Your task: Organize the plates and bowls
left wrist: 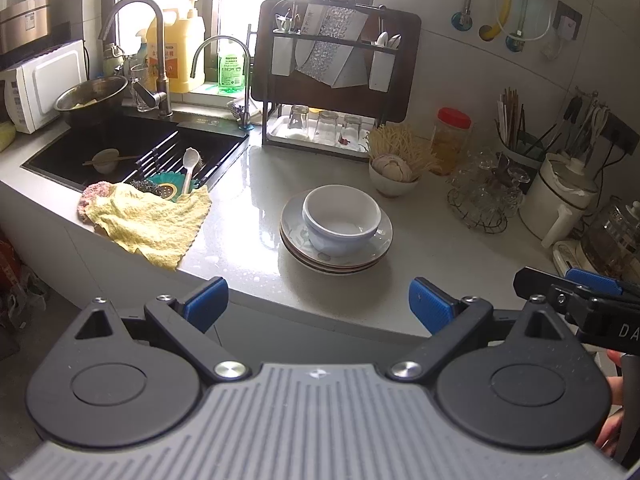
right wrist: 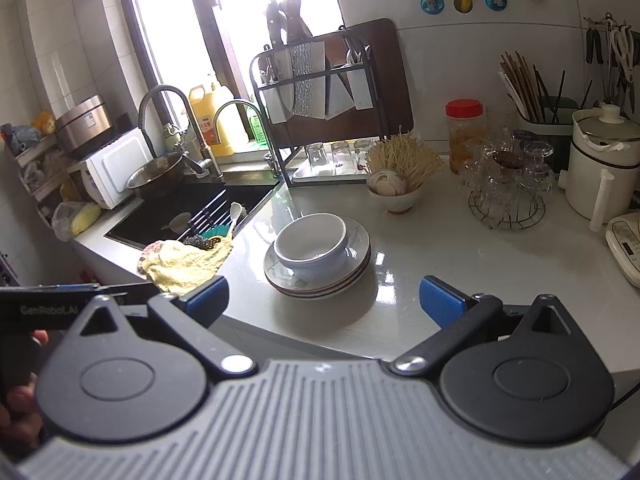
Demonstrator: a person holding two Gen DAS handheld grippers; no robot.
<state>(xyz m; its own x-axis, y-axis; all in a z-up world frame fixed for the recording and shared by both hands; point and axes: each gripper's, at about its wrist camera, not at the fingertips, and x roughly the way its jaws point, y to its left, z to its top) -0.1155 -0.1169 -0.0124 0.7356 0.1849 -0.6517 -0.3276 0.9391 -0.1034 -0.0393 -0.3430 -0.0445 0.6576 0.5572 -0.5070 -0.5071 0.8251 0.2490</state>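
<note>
Holding both left gripper (left wrist: 318, 304) and right gripper (right wrist: 324, 304) spread and empty, I see the bowl (left wrist: 341, 216) nested on the plates (left wrist: 336, 254) just ahead of the jaws, stacking apparently done, putting away maybe left.

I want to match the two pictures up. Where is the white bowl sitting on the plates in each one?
Left wrist view: white bowl just right of centre, on the plates.
Right wrist view: white bowl at centre, on the plates.
Shared landmark: yellow cloth, left of the plates.
</note>
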